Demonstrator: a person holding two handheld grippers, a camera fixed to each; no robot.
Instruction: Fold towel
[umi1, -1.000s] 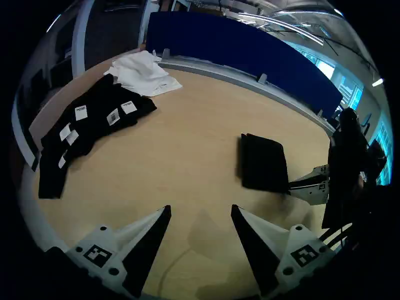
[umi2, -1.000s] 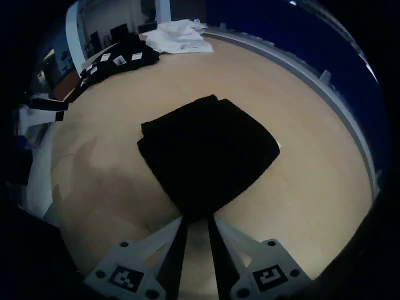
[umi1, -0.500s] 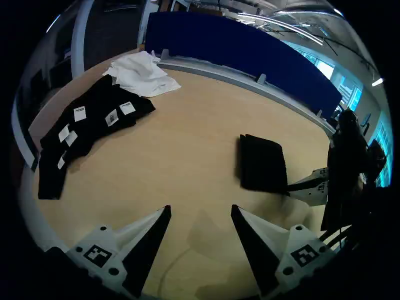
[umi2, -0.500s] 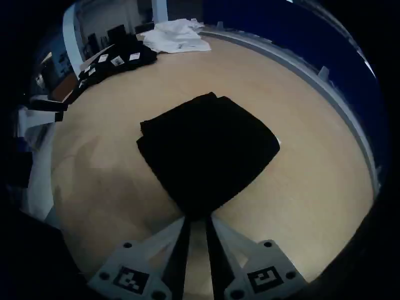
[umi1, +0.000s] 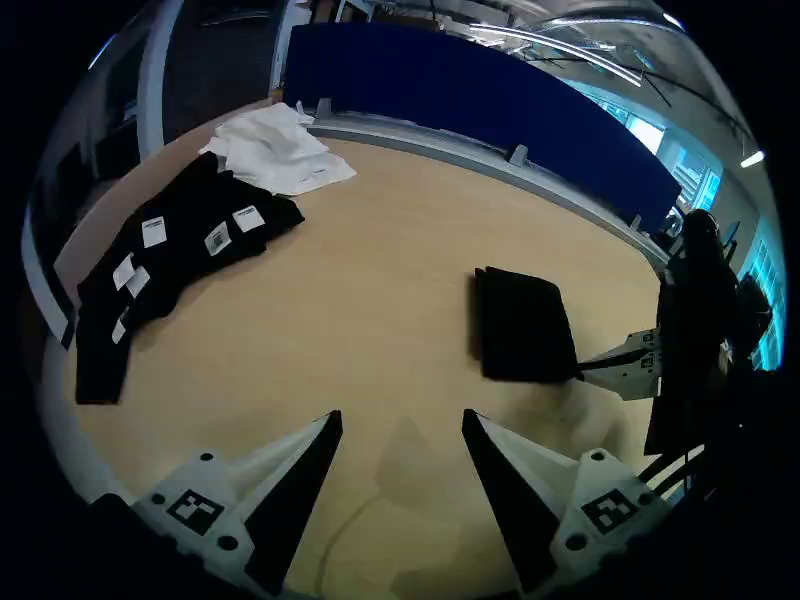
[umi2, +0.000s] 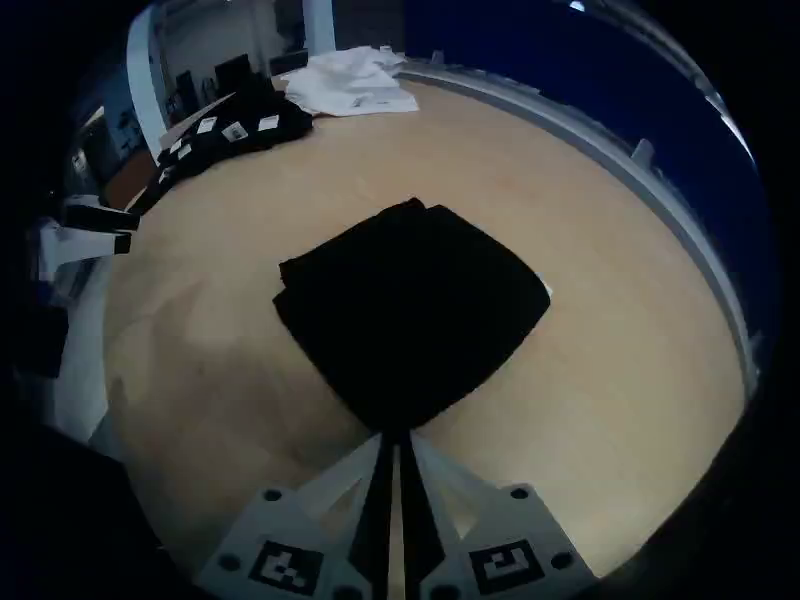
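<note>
The black towel (umi2: 415, 310) lies flat on the wooden counter (umi2: 600, 330) as a compact, thick rectangle. Along one side, layered edges are visible, so I judge that it is already folded more than once. No loose flap hangs out of it, and its outline looks quite neat.

The right claw (umi2: 397, 440) is clenched. Its two fingers stand almost together with a thin slit between them, and their tips are at the nearest corner of the towel. I cannot tell whether a bit of cloth is pinched there or the tips are just beside the corner. In the left gripper view this claw comes in low to the towel's edge.

The left claw (umi1: 400, 415) is released, with the fingers wide apart. It is above bare counter, well apart from the towel, and holds nothing.

Farther from the towel, toward the far end of the counter, there is a heap of black cloths with white tags (umi1: 170, 260), and beyond it a heap of white cloths (umi1: 280, 150). A blue partition (umi1: 480, 90) runs along the counter's far edge behind the towel.

In my judgement the folding itself is nearly or fully done. What is left is perhaps one last small correction of the corner, or to let go of the towel. The heaps suggest that more pieces wait.
</note>
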